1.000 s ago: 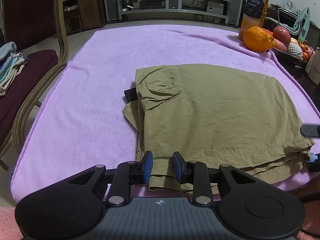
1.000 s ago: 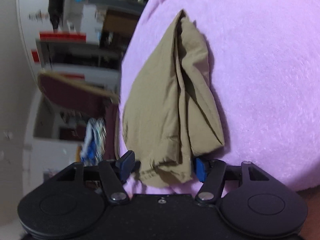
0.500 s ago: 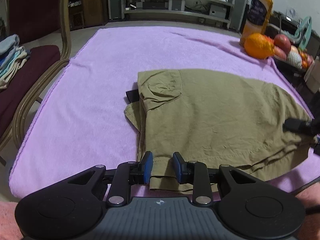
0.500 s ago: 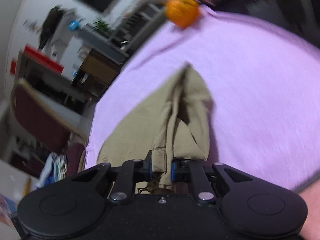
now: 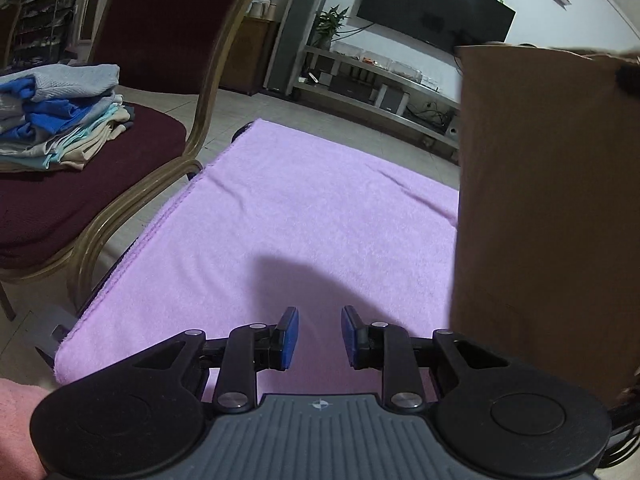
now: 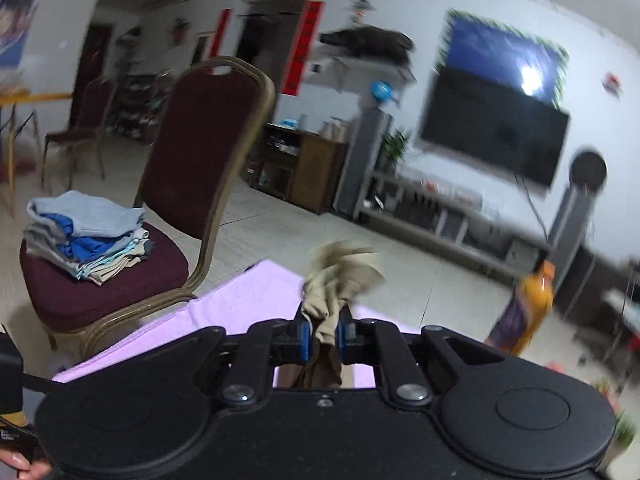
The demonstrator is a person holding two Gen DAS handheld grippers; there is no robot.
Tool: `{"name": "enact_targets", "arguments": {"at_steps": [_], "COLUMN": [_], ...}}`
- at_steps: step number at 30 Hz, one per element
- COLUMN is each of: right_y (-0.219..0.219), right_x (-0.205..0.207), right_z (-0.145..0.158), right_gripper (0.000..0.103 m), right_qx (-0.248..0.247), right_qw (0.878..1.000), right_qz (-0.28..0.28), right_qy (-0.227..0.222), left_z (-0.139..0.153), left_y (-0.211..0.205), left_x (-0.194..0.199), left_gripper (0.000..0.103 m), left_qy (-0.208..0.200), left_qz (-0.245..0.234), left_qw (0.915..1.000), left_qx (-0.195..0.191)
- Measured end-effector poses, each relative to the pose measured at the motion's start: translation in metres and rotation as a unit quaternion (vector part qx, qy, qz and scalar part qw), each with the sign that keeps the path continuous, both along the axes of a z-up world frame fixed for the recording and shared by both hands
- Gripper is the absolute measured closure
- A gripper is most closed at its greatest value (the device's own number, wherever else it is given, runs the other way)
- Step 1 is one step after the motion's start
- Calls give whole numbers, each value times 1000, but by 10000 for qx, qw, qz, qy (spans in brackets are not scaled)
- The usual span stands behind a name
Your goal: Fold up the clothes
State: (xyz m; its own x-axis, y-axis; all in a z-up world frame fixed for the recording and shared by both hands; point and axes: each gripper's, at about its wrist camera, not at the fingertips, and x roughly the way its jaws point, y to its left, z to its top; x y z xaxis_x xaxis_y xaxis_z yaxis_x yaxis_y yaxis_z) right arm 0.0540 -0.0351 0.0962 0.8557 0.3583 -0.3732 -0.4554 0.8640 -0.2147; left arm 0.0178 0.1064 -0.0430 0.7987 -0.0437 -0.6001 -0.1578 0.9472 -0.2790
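The left gripper stands with its blue pads spread and nothing between them, hovering over the near part of the purple towel. A dark shadow lies on the towel just beyond the fingertips.

The right gripper is pressed together on a bunch of khaki cloth — the garment — pinched between its blue pads. A tuft of cloth sticks up above the jaws, blurred at its tip; more of it drops below them and out of sight behind the gripper body.

In the left view the garment hangs as a broad flat sheet at the right, clear of the towel's near part. Its top edge runs level, its left edge straight down. Its right side is cut off by the frame and its lower end hides behind the gripper body, so I cannot tell whether it touches the towel there. A dark thing at its top right corner is too cut off to name.

The towel's left edge runs away diagonally, with bare towel between it and the garment. Just left of that edge stands a chair with a gold frame — on its maroon seat, a pile of folded clothes. Further off are a tiled floor, a low shelf and a TV on the wall. The right view is blurred; an orange bottle stands at its right.
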Motion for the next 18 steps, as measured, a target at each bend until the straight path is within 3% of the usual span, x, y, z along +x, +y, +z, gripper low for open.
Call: {"name": "enact_targets", "arguments": {"at_steps": [10,13,18], "right_y": [-13,-20,-30], "right_x": [25,56,126], "right_z": [0,-24,-66], "right_gripper": [95,95,96], "right_qx": [876,926,518], "right_qw": [9933,9908,9929], "right_qz": [408,316,-174], "right_qy": [636,930,1058], "left_z": [2,-2,-10], "left_y": [7,9,5], "left_x": [-3,1,12], "left_gripper": [78,78,79], "left_qy": [-36,81,317], "left_qz": [243,343,321], "left_qw": [9997,9993,9989], "left_qx": [-96,-117,-95]}}
